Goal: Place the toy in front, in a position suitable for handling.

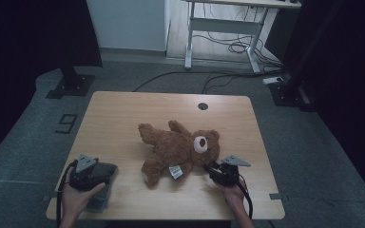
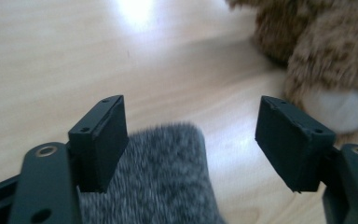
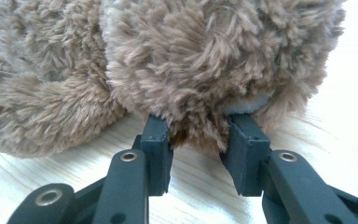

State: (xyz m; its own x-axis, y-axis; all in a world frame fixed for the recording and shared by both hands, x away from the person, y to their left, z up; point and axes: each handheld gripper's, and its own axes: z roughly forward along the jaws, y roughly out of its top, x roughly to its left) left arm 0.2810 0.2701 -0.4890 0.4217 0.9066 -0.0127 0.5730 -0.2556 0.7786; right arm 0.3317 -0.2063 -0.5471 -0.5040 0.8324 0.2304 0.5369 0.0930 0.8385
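My left gripper (image 1: pixel 108 172) sits at the near left of the table (image 1: pixel 123 109), in my left hand (image 1: pixel 76 197). Its jaws are spread wide, and a grey fuzzy cloth (image 2: pixel 168 182) lies on the wood between and under them; in the left gripper view neither jaw presses it. In the high view the cloth (image 1: pixel 99 199) shows dark under that gripper, near the table's front edge. Past the right jaw in that view I see the bear's (image 2: pixel 326 51) brown leg and its pale foot pad, near but apart from my jaw.

The bear (image 1: pixel 176 147) lies on its back at the middle of the table, head to the right, legs to the left, a white tag by its near side. It is to the right of my left gripper and well apart from it.

My right gripper (image 1: pixel 210 167) is at the near right, just below the bear's head, held by my right hand (image 1: pixel 235 194). In the right gripper view its jaws are narrowed on a tuft of brown fur at the bear's (image 3: pixel 205 65) head, pinching it low down, just above the wood.
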